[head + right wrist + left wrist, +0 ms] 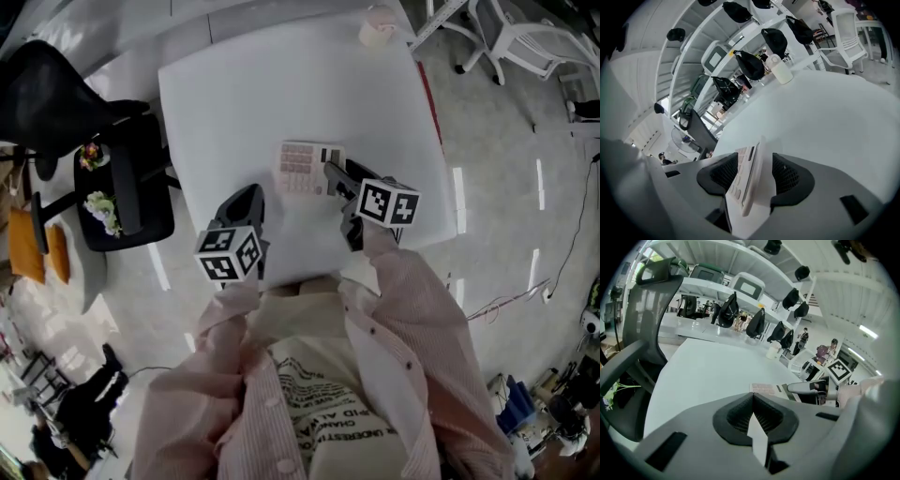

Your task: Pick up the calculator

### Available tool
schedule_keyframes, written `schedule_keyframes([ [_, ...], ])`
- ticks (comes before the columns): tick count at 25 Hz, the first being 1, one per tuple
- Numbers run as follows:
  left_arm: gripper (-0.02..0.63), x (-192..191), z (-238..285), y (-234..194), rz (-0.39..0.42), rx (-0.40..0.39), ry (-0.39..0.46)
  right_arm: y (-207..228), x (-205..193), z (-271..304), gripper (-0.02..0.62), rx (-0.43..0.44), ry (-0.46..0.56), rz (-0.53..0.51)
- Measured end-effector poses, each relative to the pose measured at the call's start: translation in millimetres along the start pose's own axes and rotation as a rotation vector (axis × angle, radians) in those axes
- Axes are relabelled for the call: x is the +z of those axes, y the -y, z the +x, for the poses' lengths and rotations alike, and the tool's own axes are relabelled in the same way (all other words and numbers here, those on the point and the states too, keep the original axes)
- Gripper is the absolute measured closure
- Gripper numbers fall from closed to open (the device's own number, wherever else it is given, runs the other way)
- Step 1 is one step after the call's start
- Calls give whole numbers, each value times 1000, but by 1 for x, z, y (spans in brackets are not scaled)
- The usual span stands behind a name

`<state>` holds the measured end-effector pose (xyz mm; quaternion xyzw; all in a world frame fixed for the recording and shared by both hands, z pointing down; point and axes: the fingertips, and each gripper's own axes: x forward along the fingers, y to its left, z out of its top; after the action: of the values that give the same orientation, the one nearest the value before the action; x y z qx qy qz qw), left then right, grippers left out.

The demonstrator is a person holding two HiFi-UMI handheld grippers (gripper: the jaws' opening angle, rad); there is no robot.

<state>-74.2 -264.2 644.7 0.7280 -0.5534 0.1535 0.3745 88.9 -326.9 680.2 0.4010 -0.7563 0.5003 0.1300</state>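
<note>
1. Head view: the calculator (pixel 302 169) lies flat on the white table (pixel 234 103), keys up, near the middle. The right gripper (pixel 333 176) reaches its right edge. The left gripper (pixel 248 197) hangs near the calculator's near left corner, apart from it.

2. Left gripper view: the left gripper's (pixel 752 397) jaws are closed tip to tip, with nothing between them. The calculator (pixel 764 389) is ahead on the table, and the right gripper (pixel 806 387) is at one end of it. I judge this gripper has no part in the step, so it is better held aside.

3. Right gripper view: the right gripper's (pixel 756 157) jaws are partly open and the calculator (pixel 747 180) stands edge-on between them, keys toward the left pad. A pale gap shows at the right pad, so I judge the grip is not yet tight.
   - To do the step well, close until both pads press the body, not only the keys.
   - Then lift slowly and level: a thin plastic thing held at one edge may swing or slip.
</note>
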Motion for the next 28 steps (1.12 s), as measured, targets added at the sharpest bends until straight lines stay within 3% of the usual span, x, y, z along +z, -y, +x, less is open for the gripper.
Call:
schedule_keyframes([
  [13, 604, -4, 29, -7, -8, -50, -74, -5, -18, 32, 417, 14, -122, 71],
  [16, 604, -3, 32, -6, -5, -62, -78, -2, -19, 32, 453, 4, -122, 102],
  [28, 604, -1, 36, -3, 10, -84, -89, 0, -16, 28, 485, 40, -84, 210],
])
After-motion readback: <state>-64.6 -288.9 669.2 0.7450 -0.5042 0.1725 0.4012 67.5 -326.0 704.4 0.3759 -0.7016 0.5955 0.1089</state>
